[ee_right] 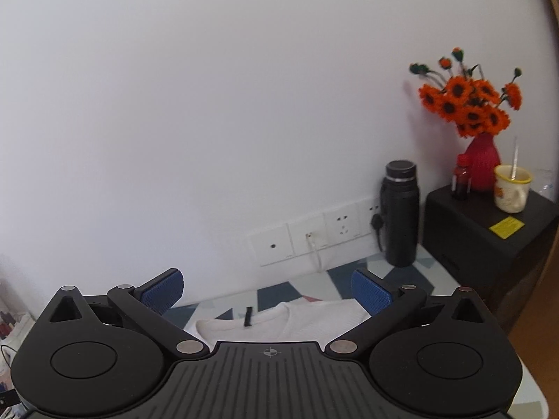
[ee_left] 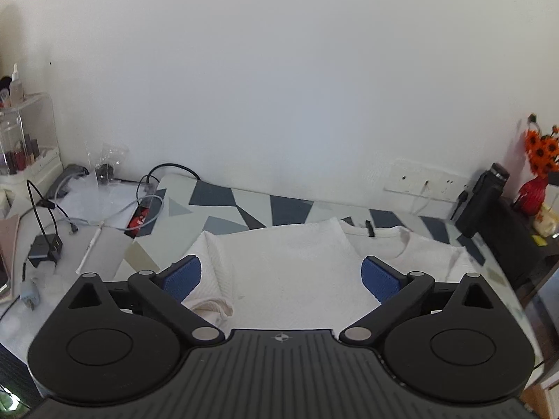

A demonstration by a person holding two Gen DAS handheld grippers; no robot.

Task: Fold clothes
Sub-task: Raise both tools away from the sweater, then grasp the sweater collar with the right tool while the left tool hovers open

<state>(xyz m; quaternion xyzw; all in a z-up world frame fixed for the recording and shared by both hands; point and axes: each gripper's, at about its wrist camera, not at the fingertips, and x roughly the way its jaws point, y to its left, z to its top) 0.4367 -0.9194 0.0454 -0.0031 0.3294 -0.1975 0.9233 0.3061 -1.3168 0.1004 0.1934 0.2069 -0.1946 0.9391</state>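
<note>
Ahead of my left claw (ee_left: 281,276), whose blue pads (ee_left: 379,277) look grippy and dotted on matt black plastic arms, lies a soft, ribbed white cloth shirt (ee_left: 290,262) on a smooth printed tablecloth (ee_left: 223,206), while beyond my right claw (ee_right: 267,293) stand a matt black bottle (ee_right: 401,213) and a glossy mug (ee_right: 512,188).

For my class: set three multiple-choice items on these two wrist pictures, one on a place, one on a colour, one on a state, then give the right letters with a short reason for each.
1. Where does the black bottle stand?
A. On the black cabinet
B. On the patterned surface by the wall sockets
C. On the white garment

2. What colour are the flowers in the red vase?
A. Orange
B. Blue
C. White

3. How is the left gripper?
A. Shut on the white garment
B. Shut on a cable
C. Open, holding nothing

Answers:
1 B: it stands beside the sockets.
2 A: orange petals, dark centres.
3 C: its blue pads stand wide apart above the white garment.
</note>
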